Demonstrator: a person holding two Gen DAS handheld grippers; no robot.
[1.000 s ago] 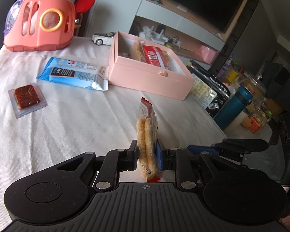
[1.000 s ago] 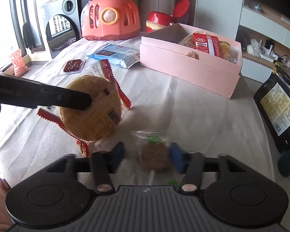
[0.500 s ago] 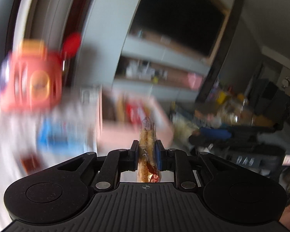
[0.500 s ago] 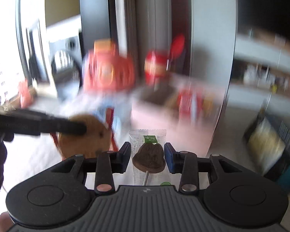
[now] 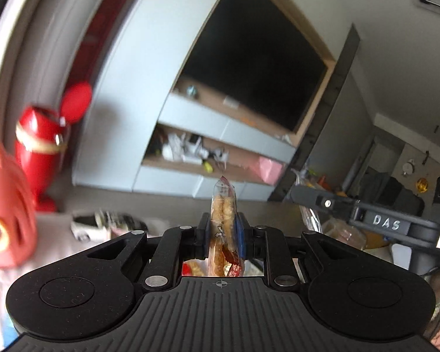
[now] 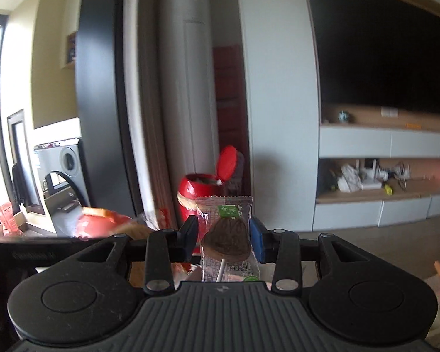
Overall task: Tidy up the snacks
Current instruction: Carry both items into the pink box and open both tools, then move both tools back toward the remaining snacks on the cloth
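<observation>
1. Left wrist view: the left gripper (image 5: pixel 223 236) is clenched on a rice cracker packet (image 5: pixel 223 214), which stands on edge between the blue pads, held up in the air and aimed toward the TV wall (image 5: pixel 258 67). The jaws grip it around its lower middle; its sealed top pokes up free. A red bin (image 5: pixel 39 143) and a blurred coral-pink carrier (image 5: pixel 6 202) sit at the left, a toy car (image 5: pixel 108 224) on the table behind the fingers.

2. Same view, handling: the packet looks light, its film slick and crinkly, the crackers inside brittle. A flat pinch across the faces, as here, seems right; a harder squeeze would likely crack them.

3. Right wrist view: the right gripper (image 6: pixel 223 236) grasps a wrapped chocolate lollipop (image 6: pixel 227 239), its clear wrapper upright between the pads and its white stick (image 6: pixel 221 272) pointing down toward the camera. The red bin (image 6: pixel 196 193) stands beyond, by a white column (image 6: pixel 187 88).

4. Same view, handling: the lollipop is small and light, the chocolate head stiff but chippable, the wrapper slippery. Gripping across the head, not the loose film, seems the safest hold.
</observation>
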